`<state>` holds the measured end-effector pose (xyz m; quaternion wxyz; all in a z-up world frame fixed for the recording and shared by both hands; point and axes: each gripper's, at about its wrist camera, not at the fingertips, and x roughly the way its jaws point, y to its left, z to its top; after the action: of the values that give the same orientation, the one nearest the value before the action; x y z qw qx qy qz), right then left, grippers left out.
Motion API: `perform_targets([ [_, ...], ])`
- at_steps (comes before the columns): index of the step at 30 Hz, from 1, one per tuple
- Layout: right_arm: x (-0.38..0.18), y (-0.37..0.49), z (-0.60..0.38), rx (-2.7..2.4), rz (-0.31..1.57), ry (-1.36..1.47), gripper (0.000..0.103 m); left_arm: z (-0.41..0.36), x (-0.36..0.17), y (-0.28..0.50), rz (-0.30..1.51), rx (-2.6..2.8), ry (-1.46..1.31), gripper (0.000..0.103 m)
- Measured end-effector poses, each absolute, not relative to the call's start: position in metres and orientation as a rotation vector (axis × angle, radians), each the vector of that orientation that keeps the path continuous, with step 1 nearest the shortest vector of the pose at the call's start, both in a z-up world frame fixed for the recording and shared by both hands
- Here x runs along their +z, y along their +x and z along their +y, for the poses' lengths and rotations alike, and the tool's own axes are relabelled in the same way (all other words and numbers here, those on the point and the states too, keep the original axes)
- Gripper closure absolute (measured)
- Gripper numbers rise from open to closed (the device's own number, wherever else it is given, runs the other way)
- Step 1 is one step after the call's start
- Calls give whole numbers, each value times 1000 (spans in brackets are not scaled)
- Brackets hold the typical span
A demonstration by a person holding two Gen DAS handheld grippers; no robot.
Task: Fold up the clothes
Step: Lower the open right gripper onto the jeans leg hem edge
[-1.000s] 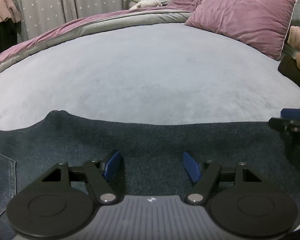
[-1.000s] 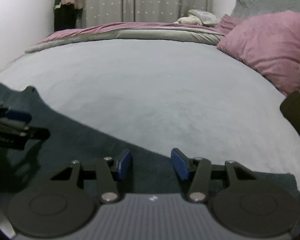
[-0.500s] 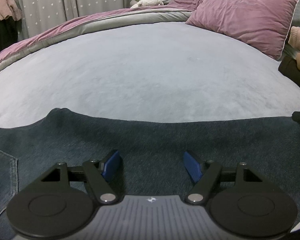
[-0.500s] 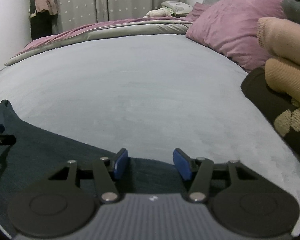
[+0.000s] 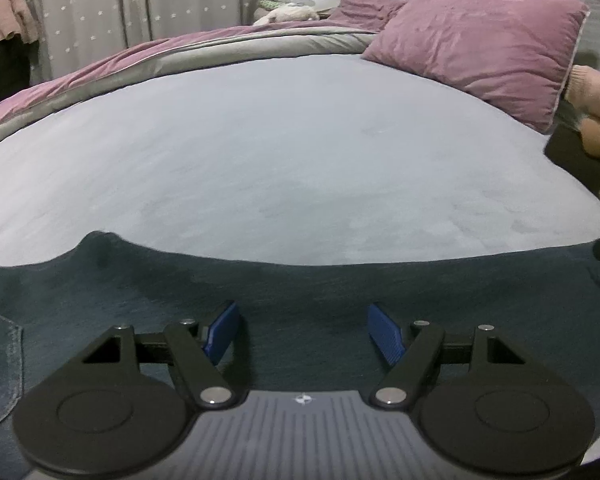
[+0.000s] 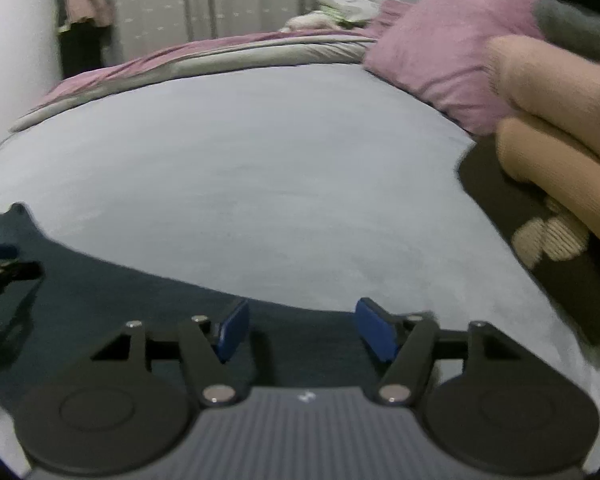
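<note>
Left gripper (image 5: 302, 330): blue pads spread wide, nothing between them, hovering over dark denim jeans (image 5: 300, 292) spread flat across the near edge of the bed (image 5: 280, 160). Jeans run the full width of the left view; a stitched pocket seam shows at near left, and a small raised corner of fabric sits at the far-left edge of the garment

Right gripper (image 6: 300, 326): pads also well apart, holding nothing, sitting over the right end of the jeans (image 6: 140, 300), close to the garment's far edge where it meets the grey bed cover (image 6: 260, 160). Right view is motion-blurred. The left gripper's tip is visible at the far left of that view, above the denim

Readable marks: only a small white logo glyph on each gripper's ribbed grey body, too small to read. No text or labels legible on the jeans

Surroundings: pink pillow (image 5: 480, 48) far right, pink/grey duvet (image 5: 180, 56) bunched along the far side, star-dotted grey curtain (image 5: 140, 4) behind. Stack of folded knitwear (image 6: 560, 120), peach over dark, on the right side of the bed, apart from the jeans
</note>
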<state>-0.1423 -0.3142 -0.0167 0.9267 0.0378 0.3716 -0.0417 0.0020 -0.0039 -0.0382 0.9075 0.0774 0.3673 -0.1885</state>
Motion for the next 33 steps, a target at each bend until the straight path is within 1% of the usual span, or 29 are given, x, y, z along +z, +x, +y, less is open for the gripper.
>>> perform_targets([
  [5,-10,-142,-305,-89,761,44,33,-12,-35,-1,742,-418,184,32],
  [15,-9,-169,-348,-168,858,221,28,-24,-33,0,755,-449,180,32],
  [17,-7,-174,-355,-170,883,267,24,-25,-33,-1,765,-461,176,32],
  [22,-9,-185,-379,-173,946,447,24,-27,-31,-4,773,-478,169,32],
  [28,-17,-209,-403,-205,980,675,25,-30,-29,-9,775,-490,170,32],
  [33,-22,-221,-407,-216,1016,713,25,-34,-28,-13,773,-501,182,32],
])
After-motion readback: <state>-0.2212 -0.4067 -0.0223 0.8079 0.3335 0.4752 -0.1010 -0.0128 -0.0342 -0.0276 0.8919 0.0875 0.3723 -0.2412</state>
